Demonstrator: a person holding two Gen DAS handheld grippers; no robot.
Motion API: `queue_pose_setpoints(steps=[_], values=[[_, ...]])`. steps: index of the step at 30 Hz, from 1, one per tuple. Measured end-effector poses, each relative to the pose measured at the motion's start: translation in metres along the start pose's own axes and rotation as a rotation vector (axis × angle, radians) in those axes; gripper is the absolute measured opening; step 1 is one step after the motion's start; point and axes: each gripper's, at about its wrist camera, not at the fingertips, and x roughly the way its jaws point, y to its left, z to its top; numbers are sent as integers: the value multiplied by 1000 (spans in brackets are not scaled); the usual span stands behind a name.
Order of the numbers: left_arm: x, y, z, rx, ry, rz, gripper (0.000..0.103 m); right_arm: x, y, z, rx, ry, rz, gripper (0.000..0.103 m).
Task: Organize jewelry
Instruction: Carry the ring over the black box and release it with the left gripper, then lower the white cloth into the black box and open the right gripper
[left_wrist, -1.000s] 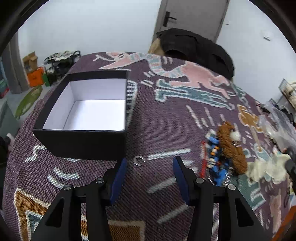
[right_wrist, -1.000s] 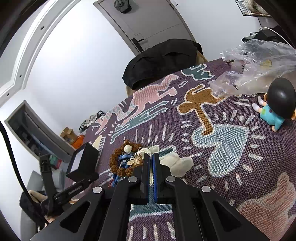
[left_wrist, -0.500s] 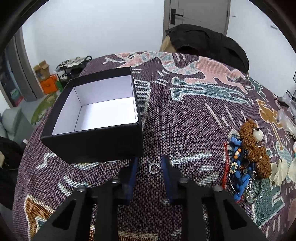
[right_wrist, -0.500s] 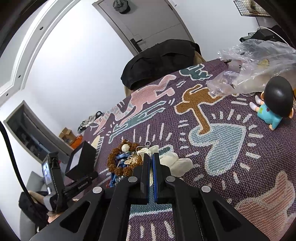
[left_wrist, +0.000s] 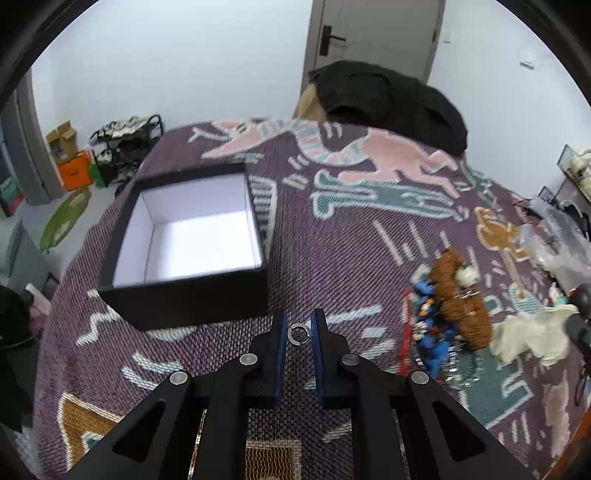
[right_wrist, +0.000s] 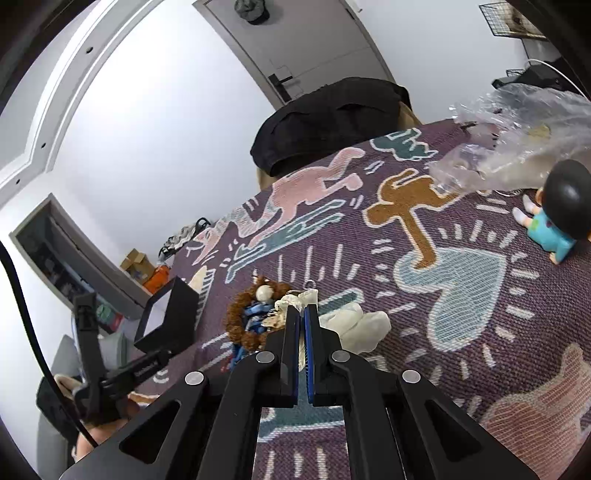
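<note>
tabletop (left_wrist: 332, 236) w/ purple patterned cloth | black box (left_wrist: 184, 295) | jewelry pile (left_wrist: 443, 317) | silver ring (left_wrist: 298, 333) | figurine (right_wrist: 554, 218) | plastic bag (right_wrist: 517, 140)

Just ahead and to the left of the left gripper (left_wrist: 299, 325) stands the black box (left_wrist: 184, 240), its near wall close to the finger tips and its open top unobstructed. To the right, bare patterned cloth (left_wrist: 351, 251) leaves an open lane running far across the bed. Farther right a heap of beads and brown fuzzy jewelry (left_wrist: 450, 306) blocks the way, with white cloth pieces (left_wrist: 532, 332) beside it. Beyond the right gripper (right_wrist: 301, 314), a doll (right_wrist: 557, 218) and a crumpled plastic bag (right_wrist: 517, 147) crowd the far right edge.
</note>
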Motion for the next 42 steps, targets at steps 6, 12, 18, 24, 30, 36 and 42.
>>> queue_pose_setpoints(steps=[6,12,18,24,30,36,42], values=[[-25,1,15,16,-48,-26,13,5,20,3,-39,0,16,4],[-38,14,30,12,-75,-33,13,9,41,6,-77,3,32,4],[-42,36,44,-17,-92,-33,13,14,64,10,-120,6,53,4],[-35,56,54,-39,-92,-35,13,21,83,12,-156,11,66,4],[-24,76,57,-78,-89,-62,14,32,102,16,-182,28,80,4],[-14,98,53,-143,-59,-85,51,48,130,19,-219,54,105,4],[-31,119,49,-182,-124,-72,69,72,162,24,-256,89,162,4]])
